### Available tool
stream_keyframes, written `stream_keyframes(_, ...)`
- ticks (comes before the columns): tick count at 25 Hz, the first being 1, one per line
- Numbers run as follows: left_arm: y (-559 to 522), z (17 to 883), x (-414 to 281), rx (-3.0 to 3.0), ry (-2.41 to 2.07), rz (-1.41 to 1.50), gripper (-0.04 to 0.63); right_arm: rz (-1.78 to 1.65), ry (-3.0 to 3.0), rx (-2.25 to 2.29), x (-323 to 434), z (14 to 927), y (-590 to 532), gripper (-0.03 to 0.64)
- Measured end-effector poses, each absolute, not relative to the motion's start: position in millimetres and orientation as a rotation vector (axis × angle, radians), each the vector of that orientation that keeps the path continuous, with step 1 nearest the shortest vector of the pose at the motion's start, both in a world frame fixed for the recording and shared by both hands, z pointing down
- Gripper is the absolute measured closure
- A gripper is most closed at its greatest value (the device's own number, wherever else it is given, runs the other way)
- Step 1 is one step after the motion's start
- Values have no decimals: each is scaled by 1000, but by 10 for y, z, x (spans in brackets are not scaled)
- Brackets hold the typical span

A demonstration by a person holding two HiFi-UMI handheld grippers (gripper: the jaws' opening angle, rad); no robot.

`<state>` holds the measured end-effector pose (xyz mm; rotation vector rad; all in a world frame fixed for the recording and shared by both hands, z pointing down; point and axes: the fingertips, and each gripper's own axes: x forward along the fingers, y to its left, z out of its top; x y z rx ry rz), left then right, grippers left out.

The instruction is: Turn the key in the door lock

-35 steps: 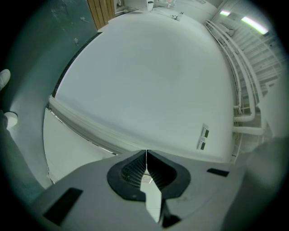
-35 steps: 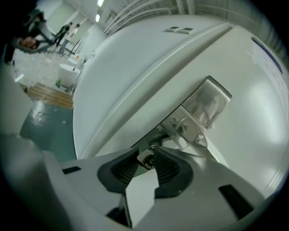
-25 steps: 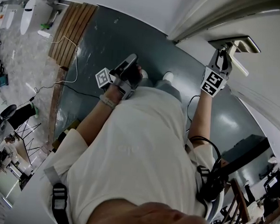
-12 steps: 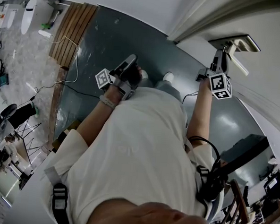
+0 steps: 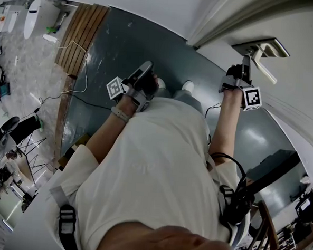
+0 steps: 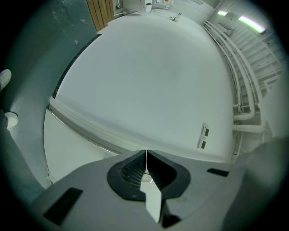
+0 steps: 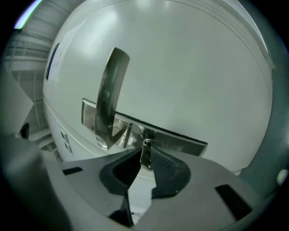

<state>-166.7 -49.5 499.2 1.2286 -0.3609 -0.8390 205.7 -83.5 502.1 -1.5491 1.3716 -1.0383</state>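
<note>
**While the right wrist rolled, the jaws closed on the key**

Compared with a second before, the right tongs (image 5: 245,66) had rolled about a quarter turn at the door (image 5: 302,78). Their marker cube (image 5: 252,97), which had been on the left side of the wrist in the head view, now hung at its right. In the right gripper view this showed as a tipped scene. The handle (image 7: 108,94) stood upright and the long lock plate (image 7: 180,142) ran across.

During that roll the jaws had been closing, and the key (image 7: 146,155) stood between them. It sat in the lock on the plate, just beside the foot of the handle, with its flat head nipped between the ribbed pads. So the right tongs were gripping the key.

Because roll and squeeze came together, I judged this as taking hold in line with the key's head. Whether the key had already turned with the wrist could not be told from the views. The turn itself probably remained to be done, and a firm pinch mattered, since so thin a head could slip on the pads.

The left tongs (image 6: 146,160) were closed on nothing, held low and well apart from the lock, facing a bare white wall.
</note>
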Motion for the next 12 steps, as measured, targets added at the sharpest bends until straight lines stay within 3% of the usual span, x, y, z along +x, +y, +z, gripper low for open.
stream_keyframes(12, -496, 4986, -1710, 1231, -368, -842, 586, -1179, 1006, -961, 1981, 5192, -861, 577)
